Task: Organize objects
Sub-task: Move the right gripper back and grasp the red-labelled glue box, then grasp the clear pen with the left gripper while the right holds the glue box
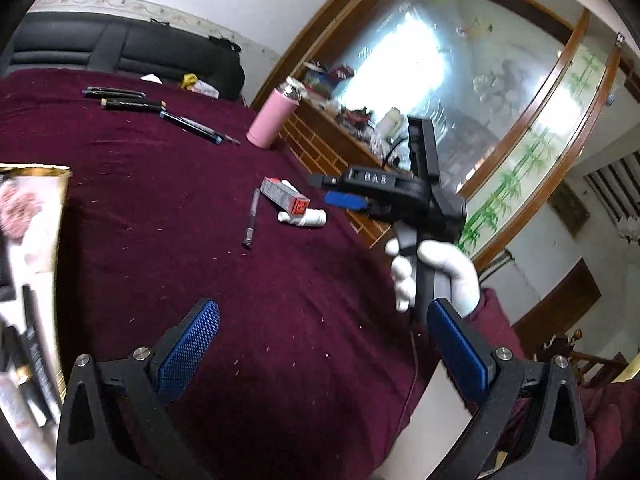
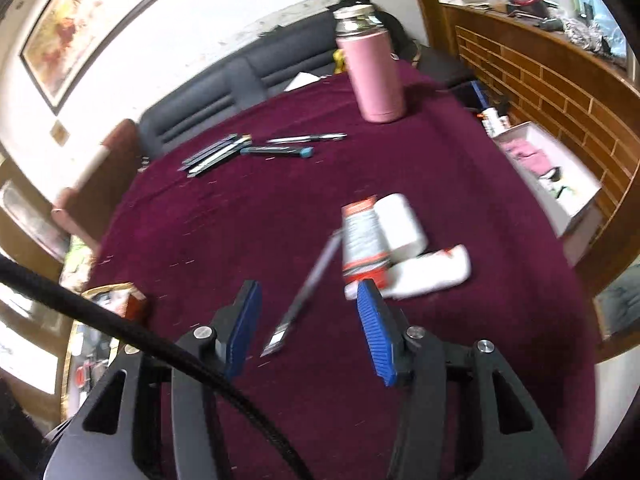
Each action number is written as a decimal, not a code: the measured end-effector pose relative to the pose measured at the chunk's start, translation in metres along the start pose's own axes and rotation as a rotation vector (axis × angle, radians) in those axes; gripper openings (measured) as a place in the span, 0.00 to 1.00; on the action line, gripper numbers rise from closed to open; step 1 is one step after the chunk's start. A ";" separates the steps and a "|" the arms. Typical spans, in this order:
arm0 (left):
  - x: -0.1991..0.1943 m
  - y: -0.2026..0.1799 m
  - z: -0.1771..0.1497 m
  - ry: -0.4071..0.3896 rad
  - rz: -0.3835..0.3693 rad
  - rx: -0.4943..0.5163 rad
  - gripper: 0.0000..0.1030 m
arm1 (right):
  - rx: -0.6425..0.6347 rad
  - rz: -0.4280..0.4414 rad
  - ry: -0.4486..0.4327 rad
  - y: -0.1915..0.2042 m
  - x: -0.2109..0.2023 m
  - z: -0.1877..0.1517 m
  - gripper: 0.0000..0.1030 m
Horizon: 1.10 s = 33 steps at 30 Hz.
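- L gripper [image 1: 320,344]: jaws wide apart, empty, over maroon cloth [image 1: 160,208].
- R gripper [image 2: 308,328]: jaws partly apart, nothing clamped; grey pen [image 2: 308,284] lies betw. them at 12 o'clock.
- Red-white box [image 2: 364,240] + white bottle [image 2: 424,272] touching, at 1 o'clock of R pads.
- Pink flask [image 2: 374,76] upright, far at 12; pen group [image 2: 216,154] at 11.

Deep maroon tablecloth [image 2: 248,216], soft matt cloth flecked with pale lint. Pink flask [image 2: 376,76], smooth satin body under a shiny metal cap. Glossy printed box [image 2: 364,240], probably card. Blue finger pads [image 1: 188,352], rough knurled rubbery texture. Polished brown wooden cabinet [image 2: 560,92].
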<state>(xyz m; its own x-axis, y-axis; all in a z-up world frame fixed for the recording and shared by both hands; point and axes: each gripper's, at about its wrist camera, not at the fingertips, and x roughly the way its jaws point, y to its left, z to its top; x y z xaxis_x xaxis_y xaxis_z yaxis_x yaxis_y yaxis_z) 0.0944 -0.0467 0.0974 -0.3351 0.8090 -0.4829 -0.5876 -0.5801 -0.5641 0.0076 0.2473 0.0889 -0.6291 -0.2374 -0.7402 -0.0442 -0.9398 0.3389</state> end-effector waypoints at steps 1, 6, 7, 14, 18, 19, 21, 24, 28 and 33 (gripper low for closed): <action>0.007 -0.002 0.001 0.015 0.006 0.001 0.98 | -0.008 -0.025 0.015 -0.001 0.007 0.007 0.47; 0.043 -0.010 0.005 0.081 0.092 0.024 0.98 | -0.066 -0.099 0.101 0.004 0.047 0.030 0.47; 0.047 -0.009 0.005 0.088 0.115 0.029 0.98 | -0.081 -0.126 0.119 0.005 0.056 0.032 0.47; 0.057 0.007 0.014 0.093 0.181 0.023 0.98 | -0.110 -0.217 0.213 -0.001 0.095 0.036 0.32; 0.062 0.015 0.017 0.100 0.214 0.015 0.98 | -0.076 -0.190 0.216 -0.009 0.095 0.034 0.25; 0.066 0.016 0.019 0.104 0.220 0.016 0.98 | -0.070 -0.179 0.212 -0.009 0.093 0.033 0.25; 0.070 0.016 0.019 0.116 0.233 0.023 0.98 | -0.057 -0.158 0.209 -0.012 0.088 0.032 0.24; 0.080 0.013 0.022 0.137 0.258 0.045 0.98 | -0.030 -0.120 0.210 -0.017 0.080 0.027 0.25; 0.104 0.007 0.033 0.158 0.321 0.126 0.98 | 0.026 -0.068 0.211 -0.028 0.069 0.011 0.25; 0.142 0.008 0.050 0.175 0.417 0.237 0.98 | 0.101 -0.005 0.184 -0.043 0.057 -0.014 0.24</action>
<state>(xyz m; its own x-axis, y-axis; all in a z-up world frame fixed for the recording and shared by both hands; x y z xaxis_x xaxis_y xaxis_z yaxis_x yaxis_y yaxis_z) 0.0052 0.0680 0.0577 -0.4606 0.4734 -0.7508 -0.5881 -0.7963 -0.1414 -0.0156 0.2707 0.0235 -0.4767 -0.2824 -0.8325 -0.1306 -0.9137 0.3848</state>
